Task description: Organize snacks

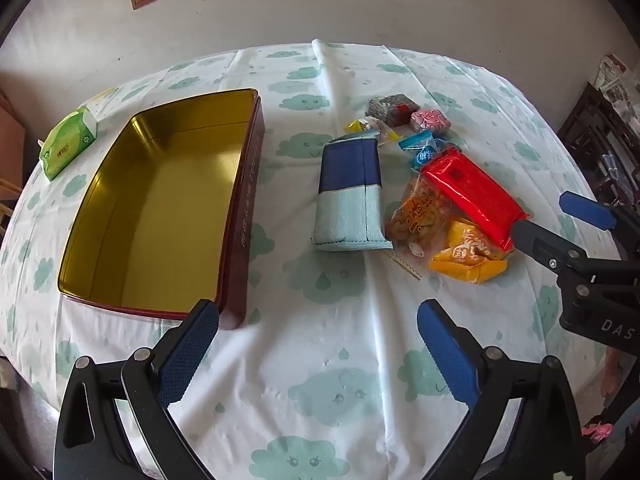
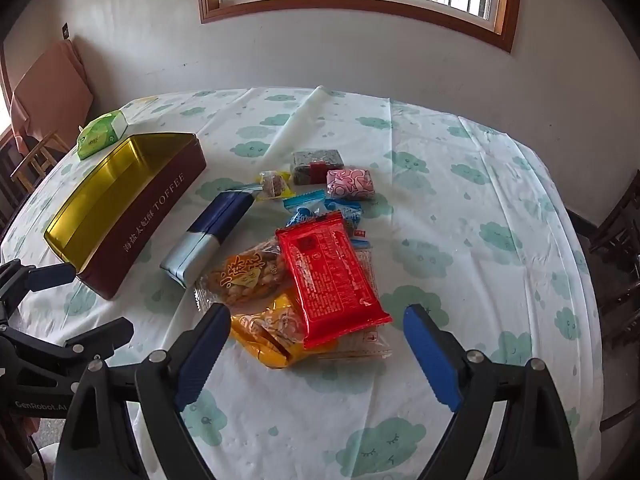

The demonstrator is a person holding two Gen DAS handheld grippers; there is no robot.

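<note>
An open dark-red toffee tin with a gold inside stands empty on the left of the table; it also shows in the right wrist view. A pile of snack packets lies to its right: a red packet on top, an orange peanut bag, a yellow packet, blue candies, a pink packet and a dark block. A blue and pale blue pack lies between tin and pile. My left gripper is open and empty near the tin's front corner. My right gripper is open, its fingers either side of the pile's near end.
A green tissue pack lies at the far left beyond the tin. The table has a white cloth with green clouds. Wooden chairs stand to the left and dark furniture to the right. A wall with a window is behind.
</note>
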